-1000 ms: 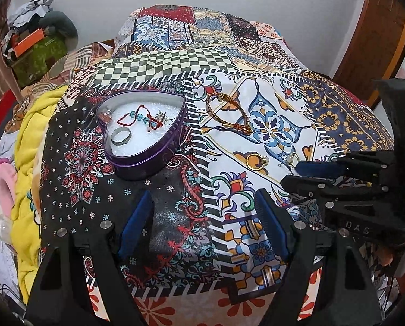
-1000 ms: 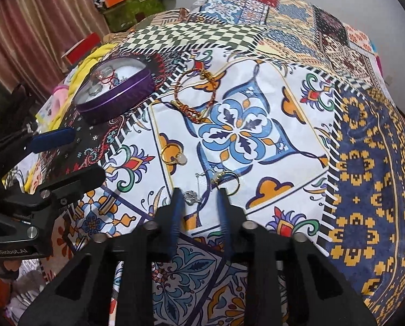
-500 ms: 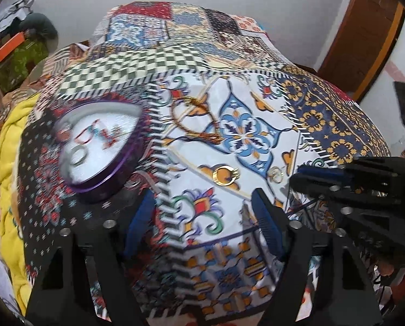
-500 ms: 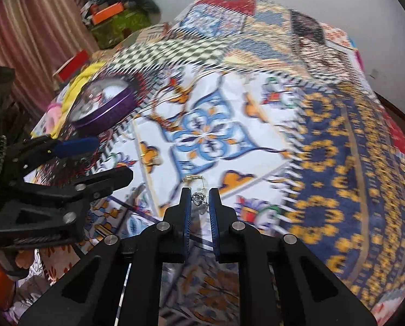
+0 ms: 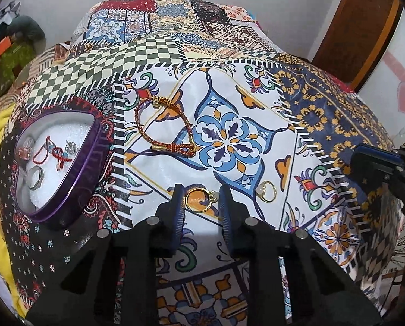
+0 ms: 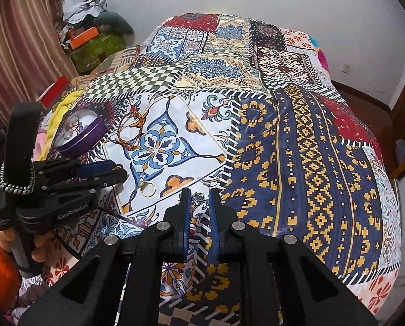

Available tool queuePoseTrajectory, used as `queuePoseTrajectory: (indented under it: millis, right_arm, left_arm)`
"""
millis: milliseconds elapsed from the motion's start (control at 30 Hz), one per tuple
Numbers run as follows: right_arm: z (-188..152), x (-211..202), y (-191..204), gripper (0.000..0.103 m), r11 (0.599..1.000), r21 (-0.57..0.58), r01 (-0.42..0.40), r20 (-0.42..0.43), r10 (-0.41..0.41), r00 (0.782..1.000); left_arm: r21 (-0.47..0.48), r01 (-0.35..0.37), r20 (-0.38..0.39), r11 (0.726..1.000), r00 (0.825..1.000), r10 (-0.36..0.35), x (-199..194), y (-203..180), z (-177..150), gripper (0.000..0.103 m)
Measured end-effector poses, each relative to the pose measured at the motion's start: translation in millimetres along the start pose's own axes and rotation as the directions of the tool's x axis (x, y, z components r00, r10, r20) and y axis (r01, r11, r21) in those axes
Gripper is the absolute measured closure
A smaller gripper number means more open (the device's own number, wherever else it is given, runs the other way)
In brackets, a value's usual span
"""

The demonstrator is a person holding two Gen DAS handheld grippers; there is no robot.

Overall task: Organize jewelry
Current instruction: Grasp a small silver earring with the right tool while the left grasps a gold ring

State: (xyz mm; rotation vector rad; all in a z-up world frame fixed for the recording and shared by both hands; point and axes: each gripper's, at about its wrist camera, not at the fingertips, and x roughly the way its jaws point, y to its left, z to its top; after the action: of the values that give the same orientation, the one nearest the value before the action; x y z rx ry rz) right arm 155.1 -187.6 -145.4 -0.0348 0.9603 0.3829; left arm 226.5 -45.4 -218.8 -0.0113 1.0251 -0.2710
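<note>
The left gripper (image 5: 199,199) has narrowed its fingers (image 5: 176,206) from a wide spread to a close bracket around a gold ring (image 5: 199,200) lying on the bedspread (image 5: 324,125). The ring sits between the blue pads with a sliver of cloth showing on each side, so the fingers are not yet clamped on it. A second ago this gripper hung back over the dark floral patch near the tin; it has since come forward onto the white tiled panel at the near edge.

The right gripper (image 6: 199,199) is pinched almost closed on a small silver trinket (image 6: 198,198), held clear above the cloth, where earlier it was down at the surface taking it up.

Farther out, a second gold ring (image 5: 267,191) lies just right of the first, and a braided red-and-gold bracelet (image 5: 161,125) lies toward the middle of the panel. The purple heart-shaped tin (image 5: 74,190) stands near the left edge, already holding a silver ring (image 5: 36,179) and a red cord piece (image 5: 53,154).

I judge both hands are now loading up: one piece ready for the tin, another about to be gripped.
</note>
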Motion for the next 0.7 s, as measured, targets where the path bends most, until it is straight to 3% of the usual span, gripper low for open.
queuePoseTrajectory:
  millis: [200, 367, 700]
  right_arm:
    - [3.5, -5.6, 5.8, 0.091, 1.0, -0.013, -0.003, 0.017, 0.003, 1.0]
    - [12.3, -13.1, 14.0, 0.091, 0.999, -0.032, -0.006, 0.042, 0.008, 0.999]
    - [33.2, -28.2, 43.4, 0.091, 0.996, -0.084, -0.031, 0.106, 0.04, 0.994]
  left_arm:
    - [0.0, -0.017, 0.017, 1.0, 1.0, 0.017, -17.3, 0.2, -8.8, 0.078]
    - [0.01, -0.041, 0.077, 0.999, 0.996, 0.04, -45.6, 4.7, -9.8, 0.078]
    - [-0.035, -0.096, 0.221, 0.995, 0.97, 0.101, -109.8, 30.8, -1.7, 0.078]
